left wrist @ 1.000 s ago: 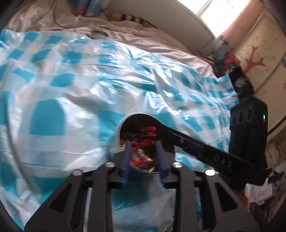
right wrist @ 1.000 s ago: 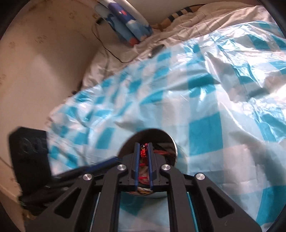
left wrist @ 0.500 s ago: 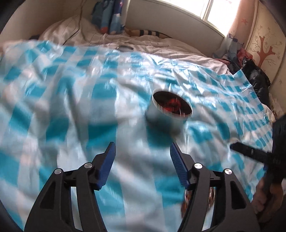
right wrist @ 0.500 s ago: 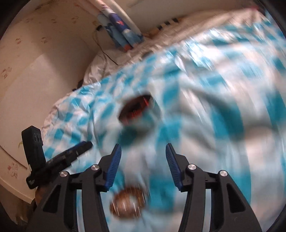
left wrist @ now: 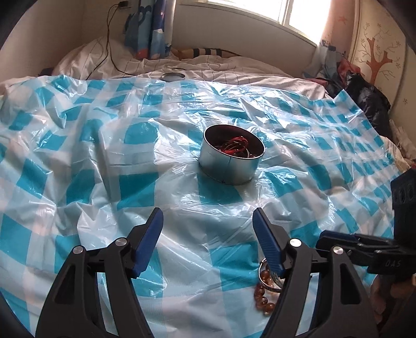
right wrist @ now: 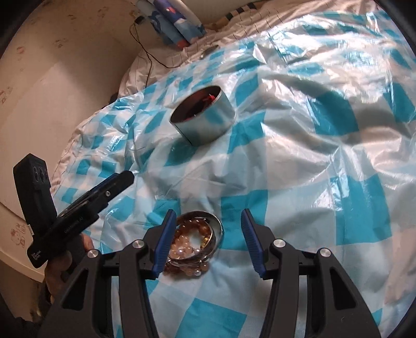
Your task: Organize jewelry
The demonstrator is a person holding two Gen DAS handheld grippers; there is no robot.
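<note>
We find both grippers withdrawn from the metal tin (left wrist: pixel 231 162), the left gripper (left wrist: pixel 208 240) and right gripper (right wrist: pixel 205 240) now spread and empty. The red cord jewelry (left wrist: pixel 234 145) lies inside. The amber bead bracelets (right wrist: pixel 191 244) wait on the checkered plastic sheet (right wrist: pixel 325 182), likely next.

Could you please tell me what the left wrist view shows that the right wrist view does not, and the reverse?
Only the left wrist view shows the window, the tree decal and the open left tool head-on. Only the right wrist view shows the whole bead pile with its bangle, between the open right tool's fingers. Both show the tin holding red cords, the checkered sheet and the cable.
</note>
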